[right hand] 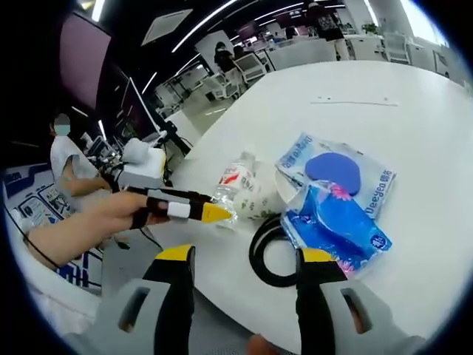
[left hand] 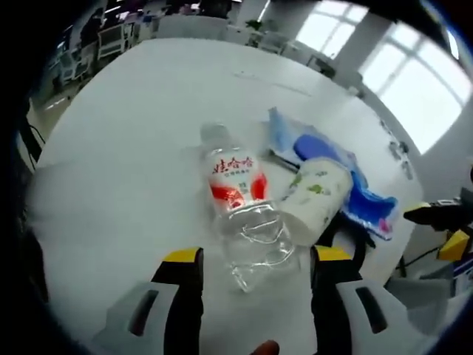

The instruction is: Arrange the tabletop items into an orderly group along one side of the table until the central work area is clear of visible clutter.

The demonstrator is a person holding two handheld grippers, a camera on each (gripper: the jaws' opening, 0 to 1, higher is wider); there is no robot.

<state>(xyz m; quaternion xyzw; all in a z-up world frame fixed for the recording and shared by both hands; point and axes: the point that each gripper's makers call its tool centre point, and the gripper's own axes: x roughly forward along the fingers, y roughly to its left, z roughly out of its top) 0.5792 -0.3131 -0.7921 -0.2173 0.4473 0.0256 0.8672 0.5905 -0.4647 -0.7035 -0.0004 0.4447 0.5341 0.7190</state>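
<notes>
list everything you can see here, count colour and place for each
water bottle: 1, clear with red and white label, lying on the table between the left gripper's fingers
paper cup: 1, white with green print, on its side touching the bottle
blue packets: 2, blue and white, overlapping beside the cup
cable loop: 1, black, at the table edge
table: 1, white
left gripper: 1, yellow-tipped, open around the bottle
right gripper: 1, yellow-tipped, open

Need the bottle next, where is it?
The water bottle lies on the white table, ahead of the open left gripper, touching the paper cup.
</notes>
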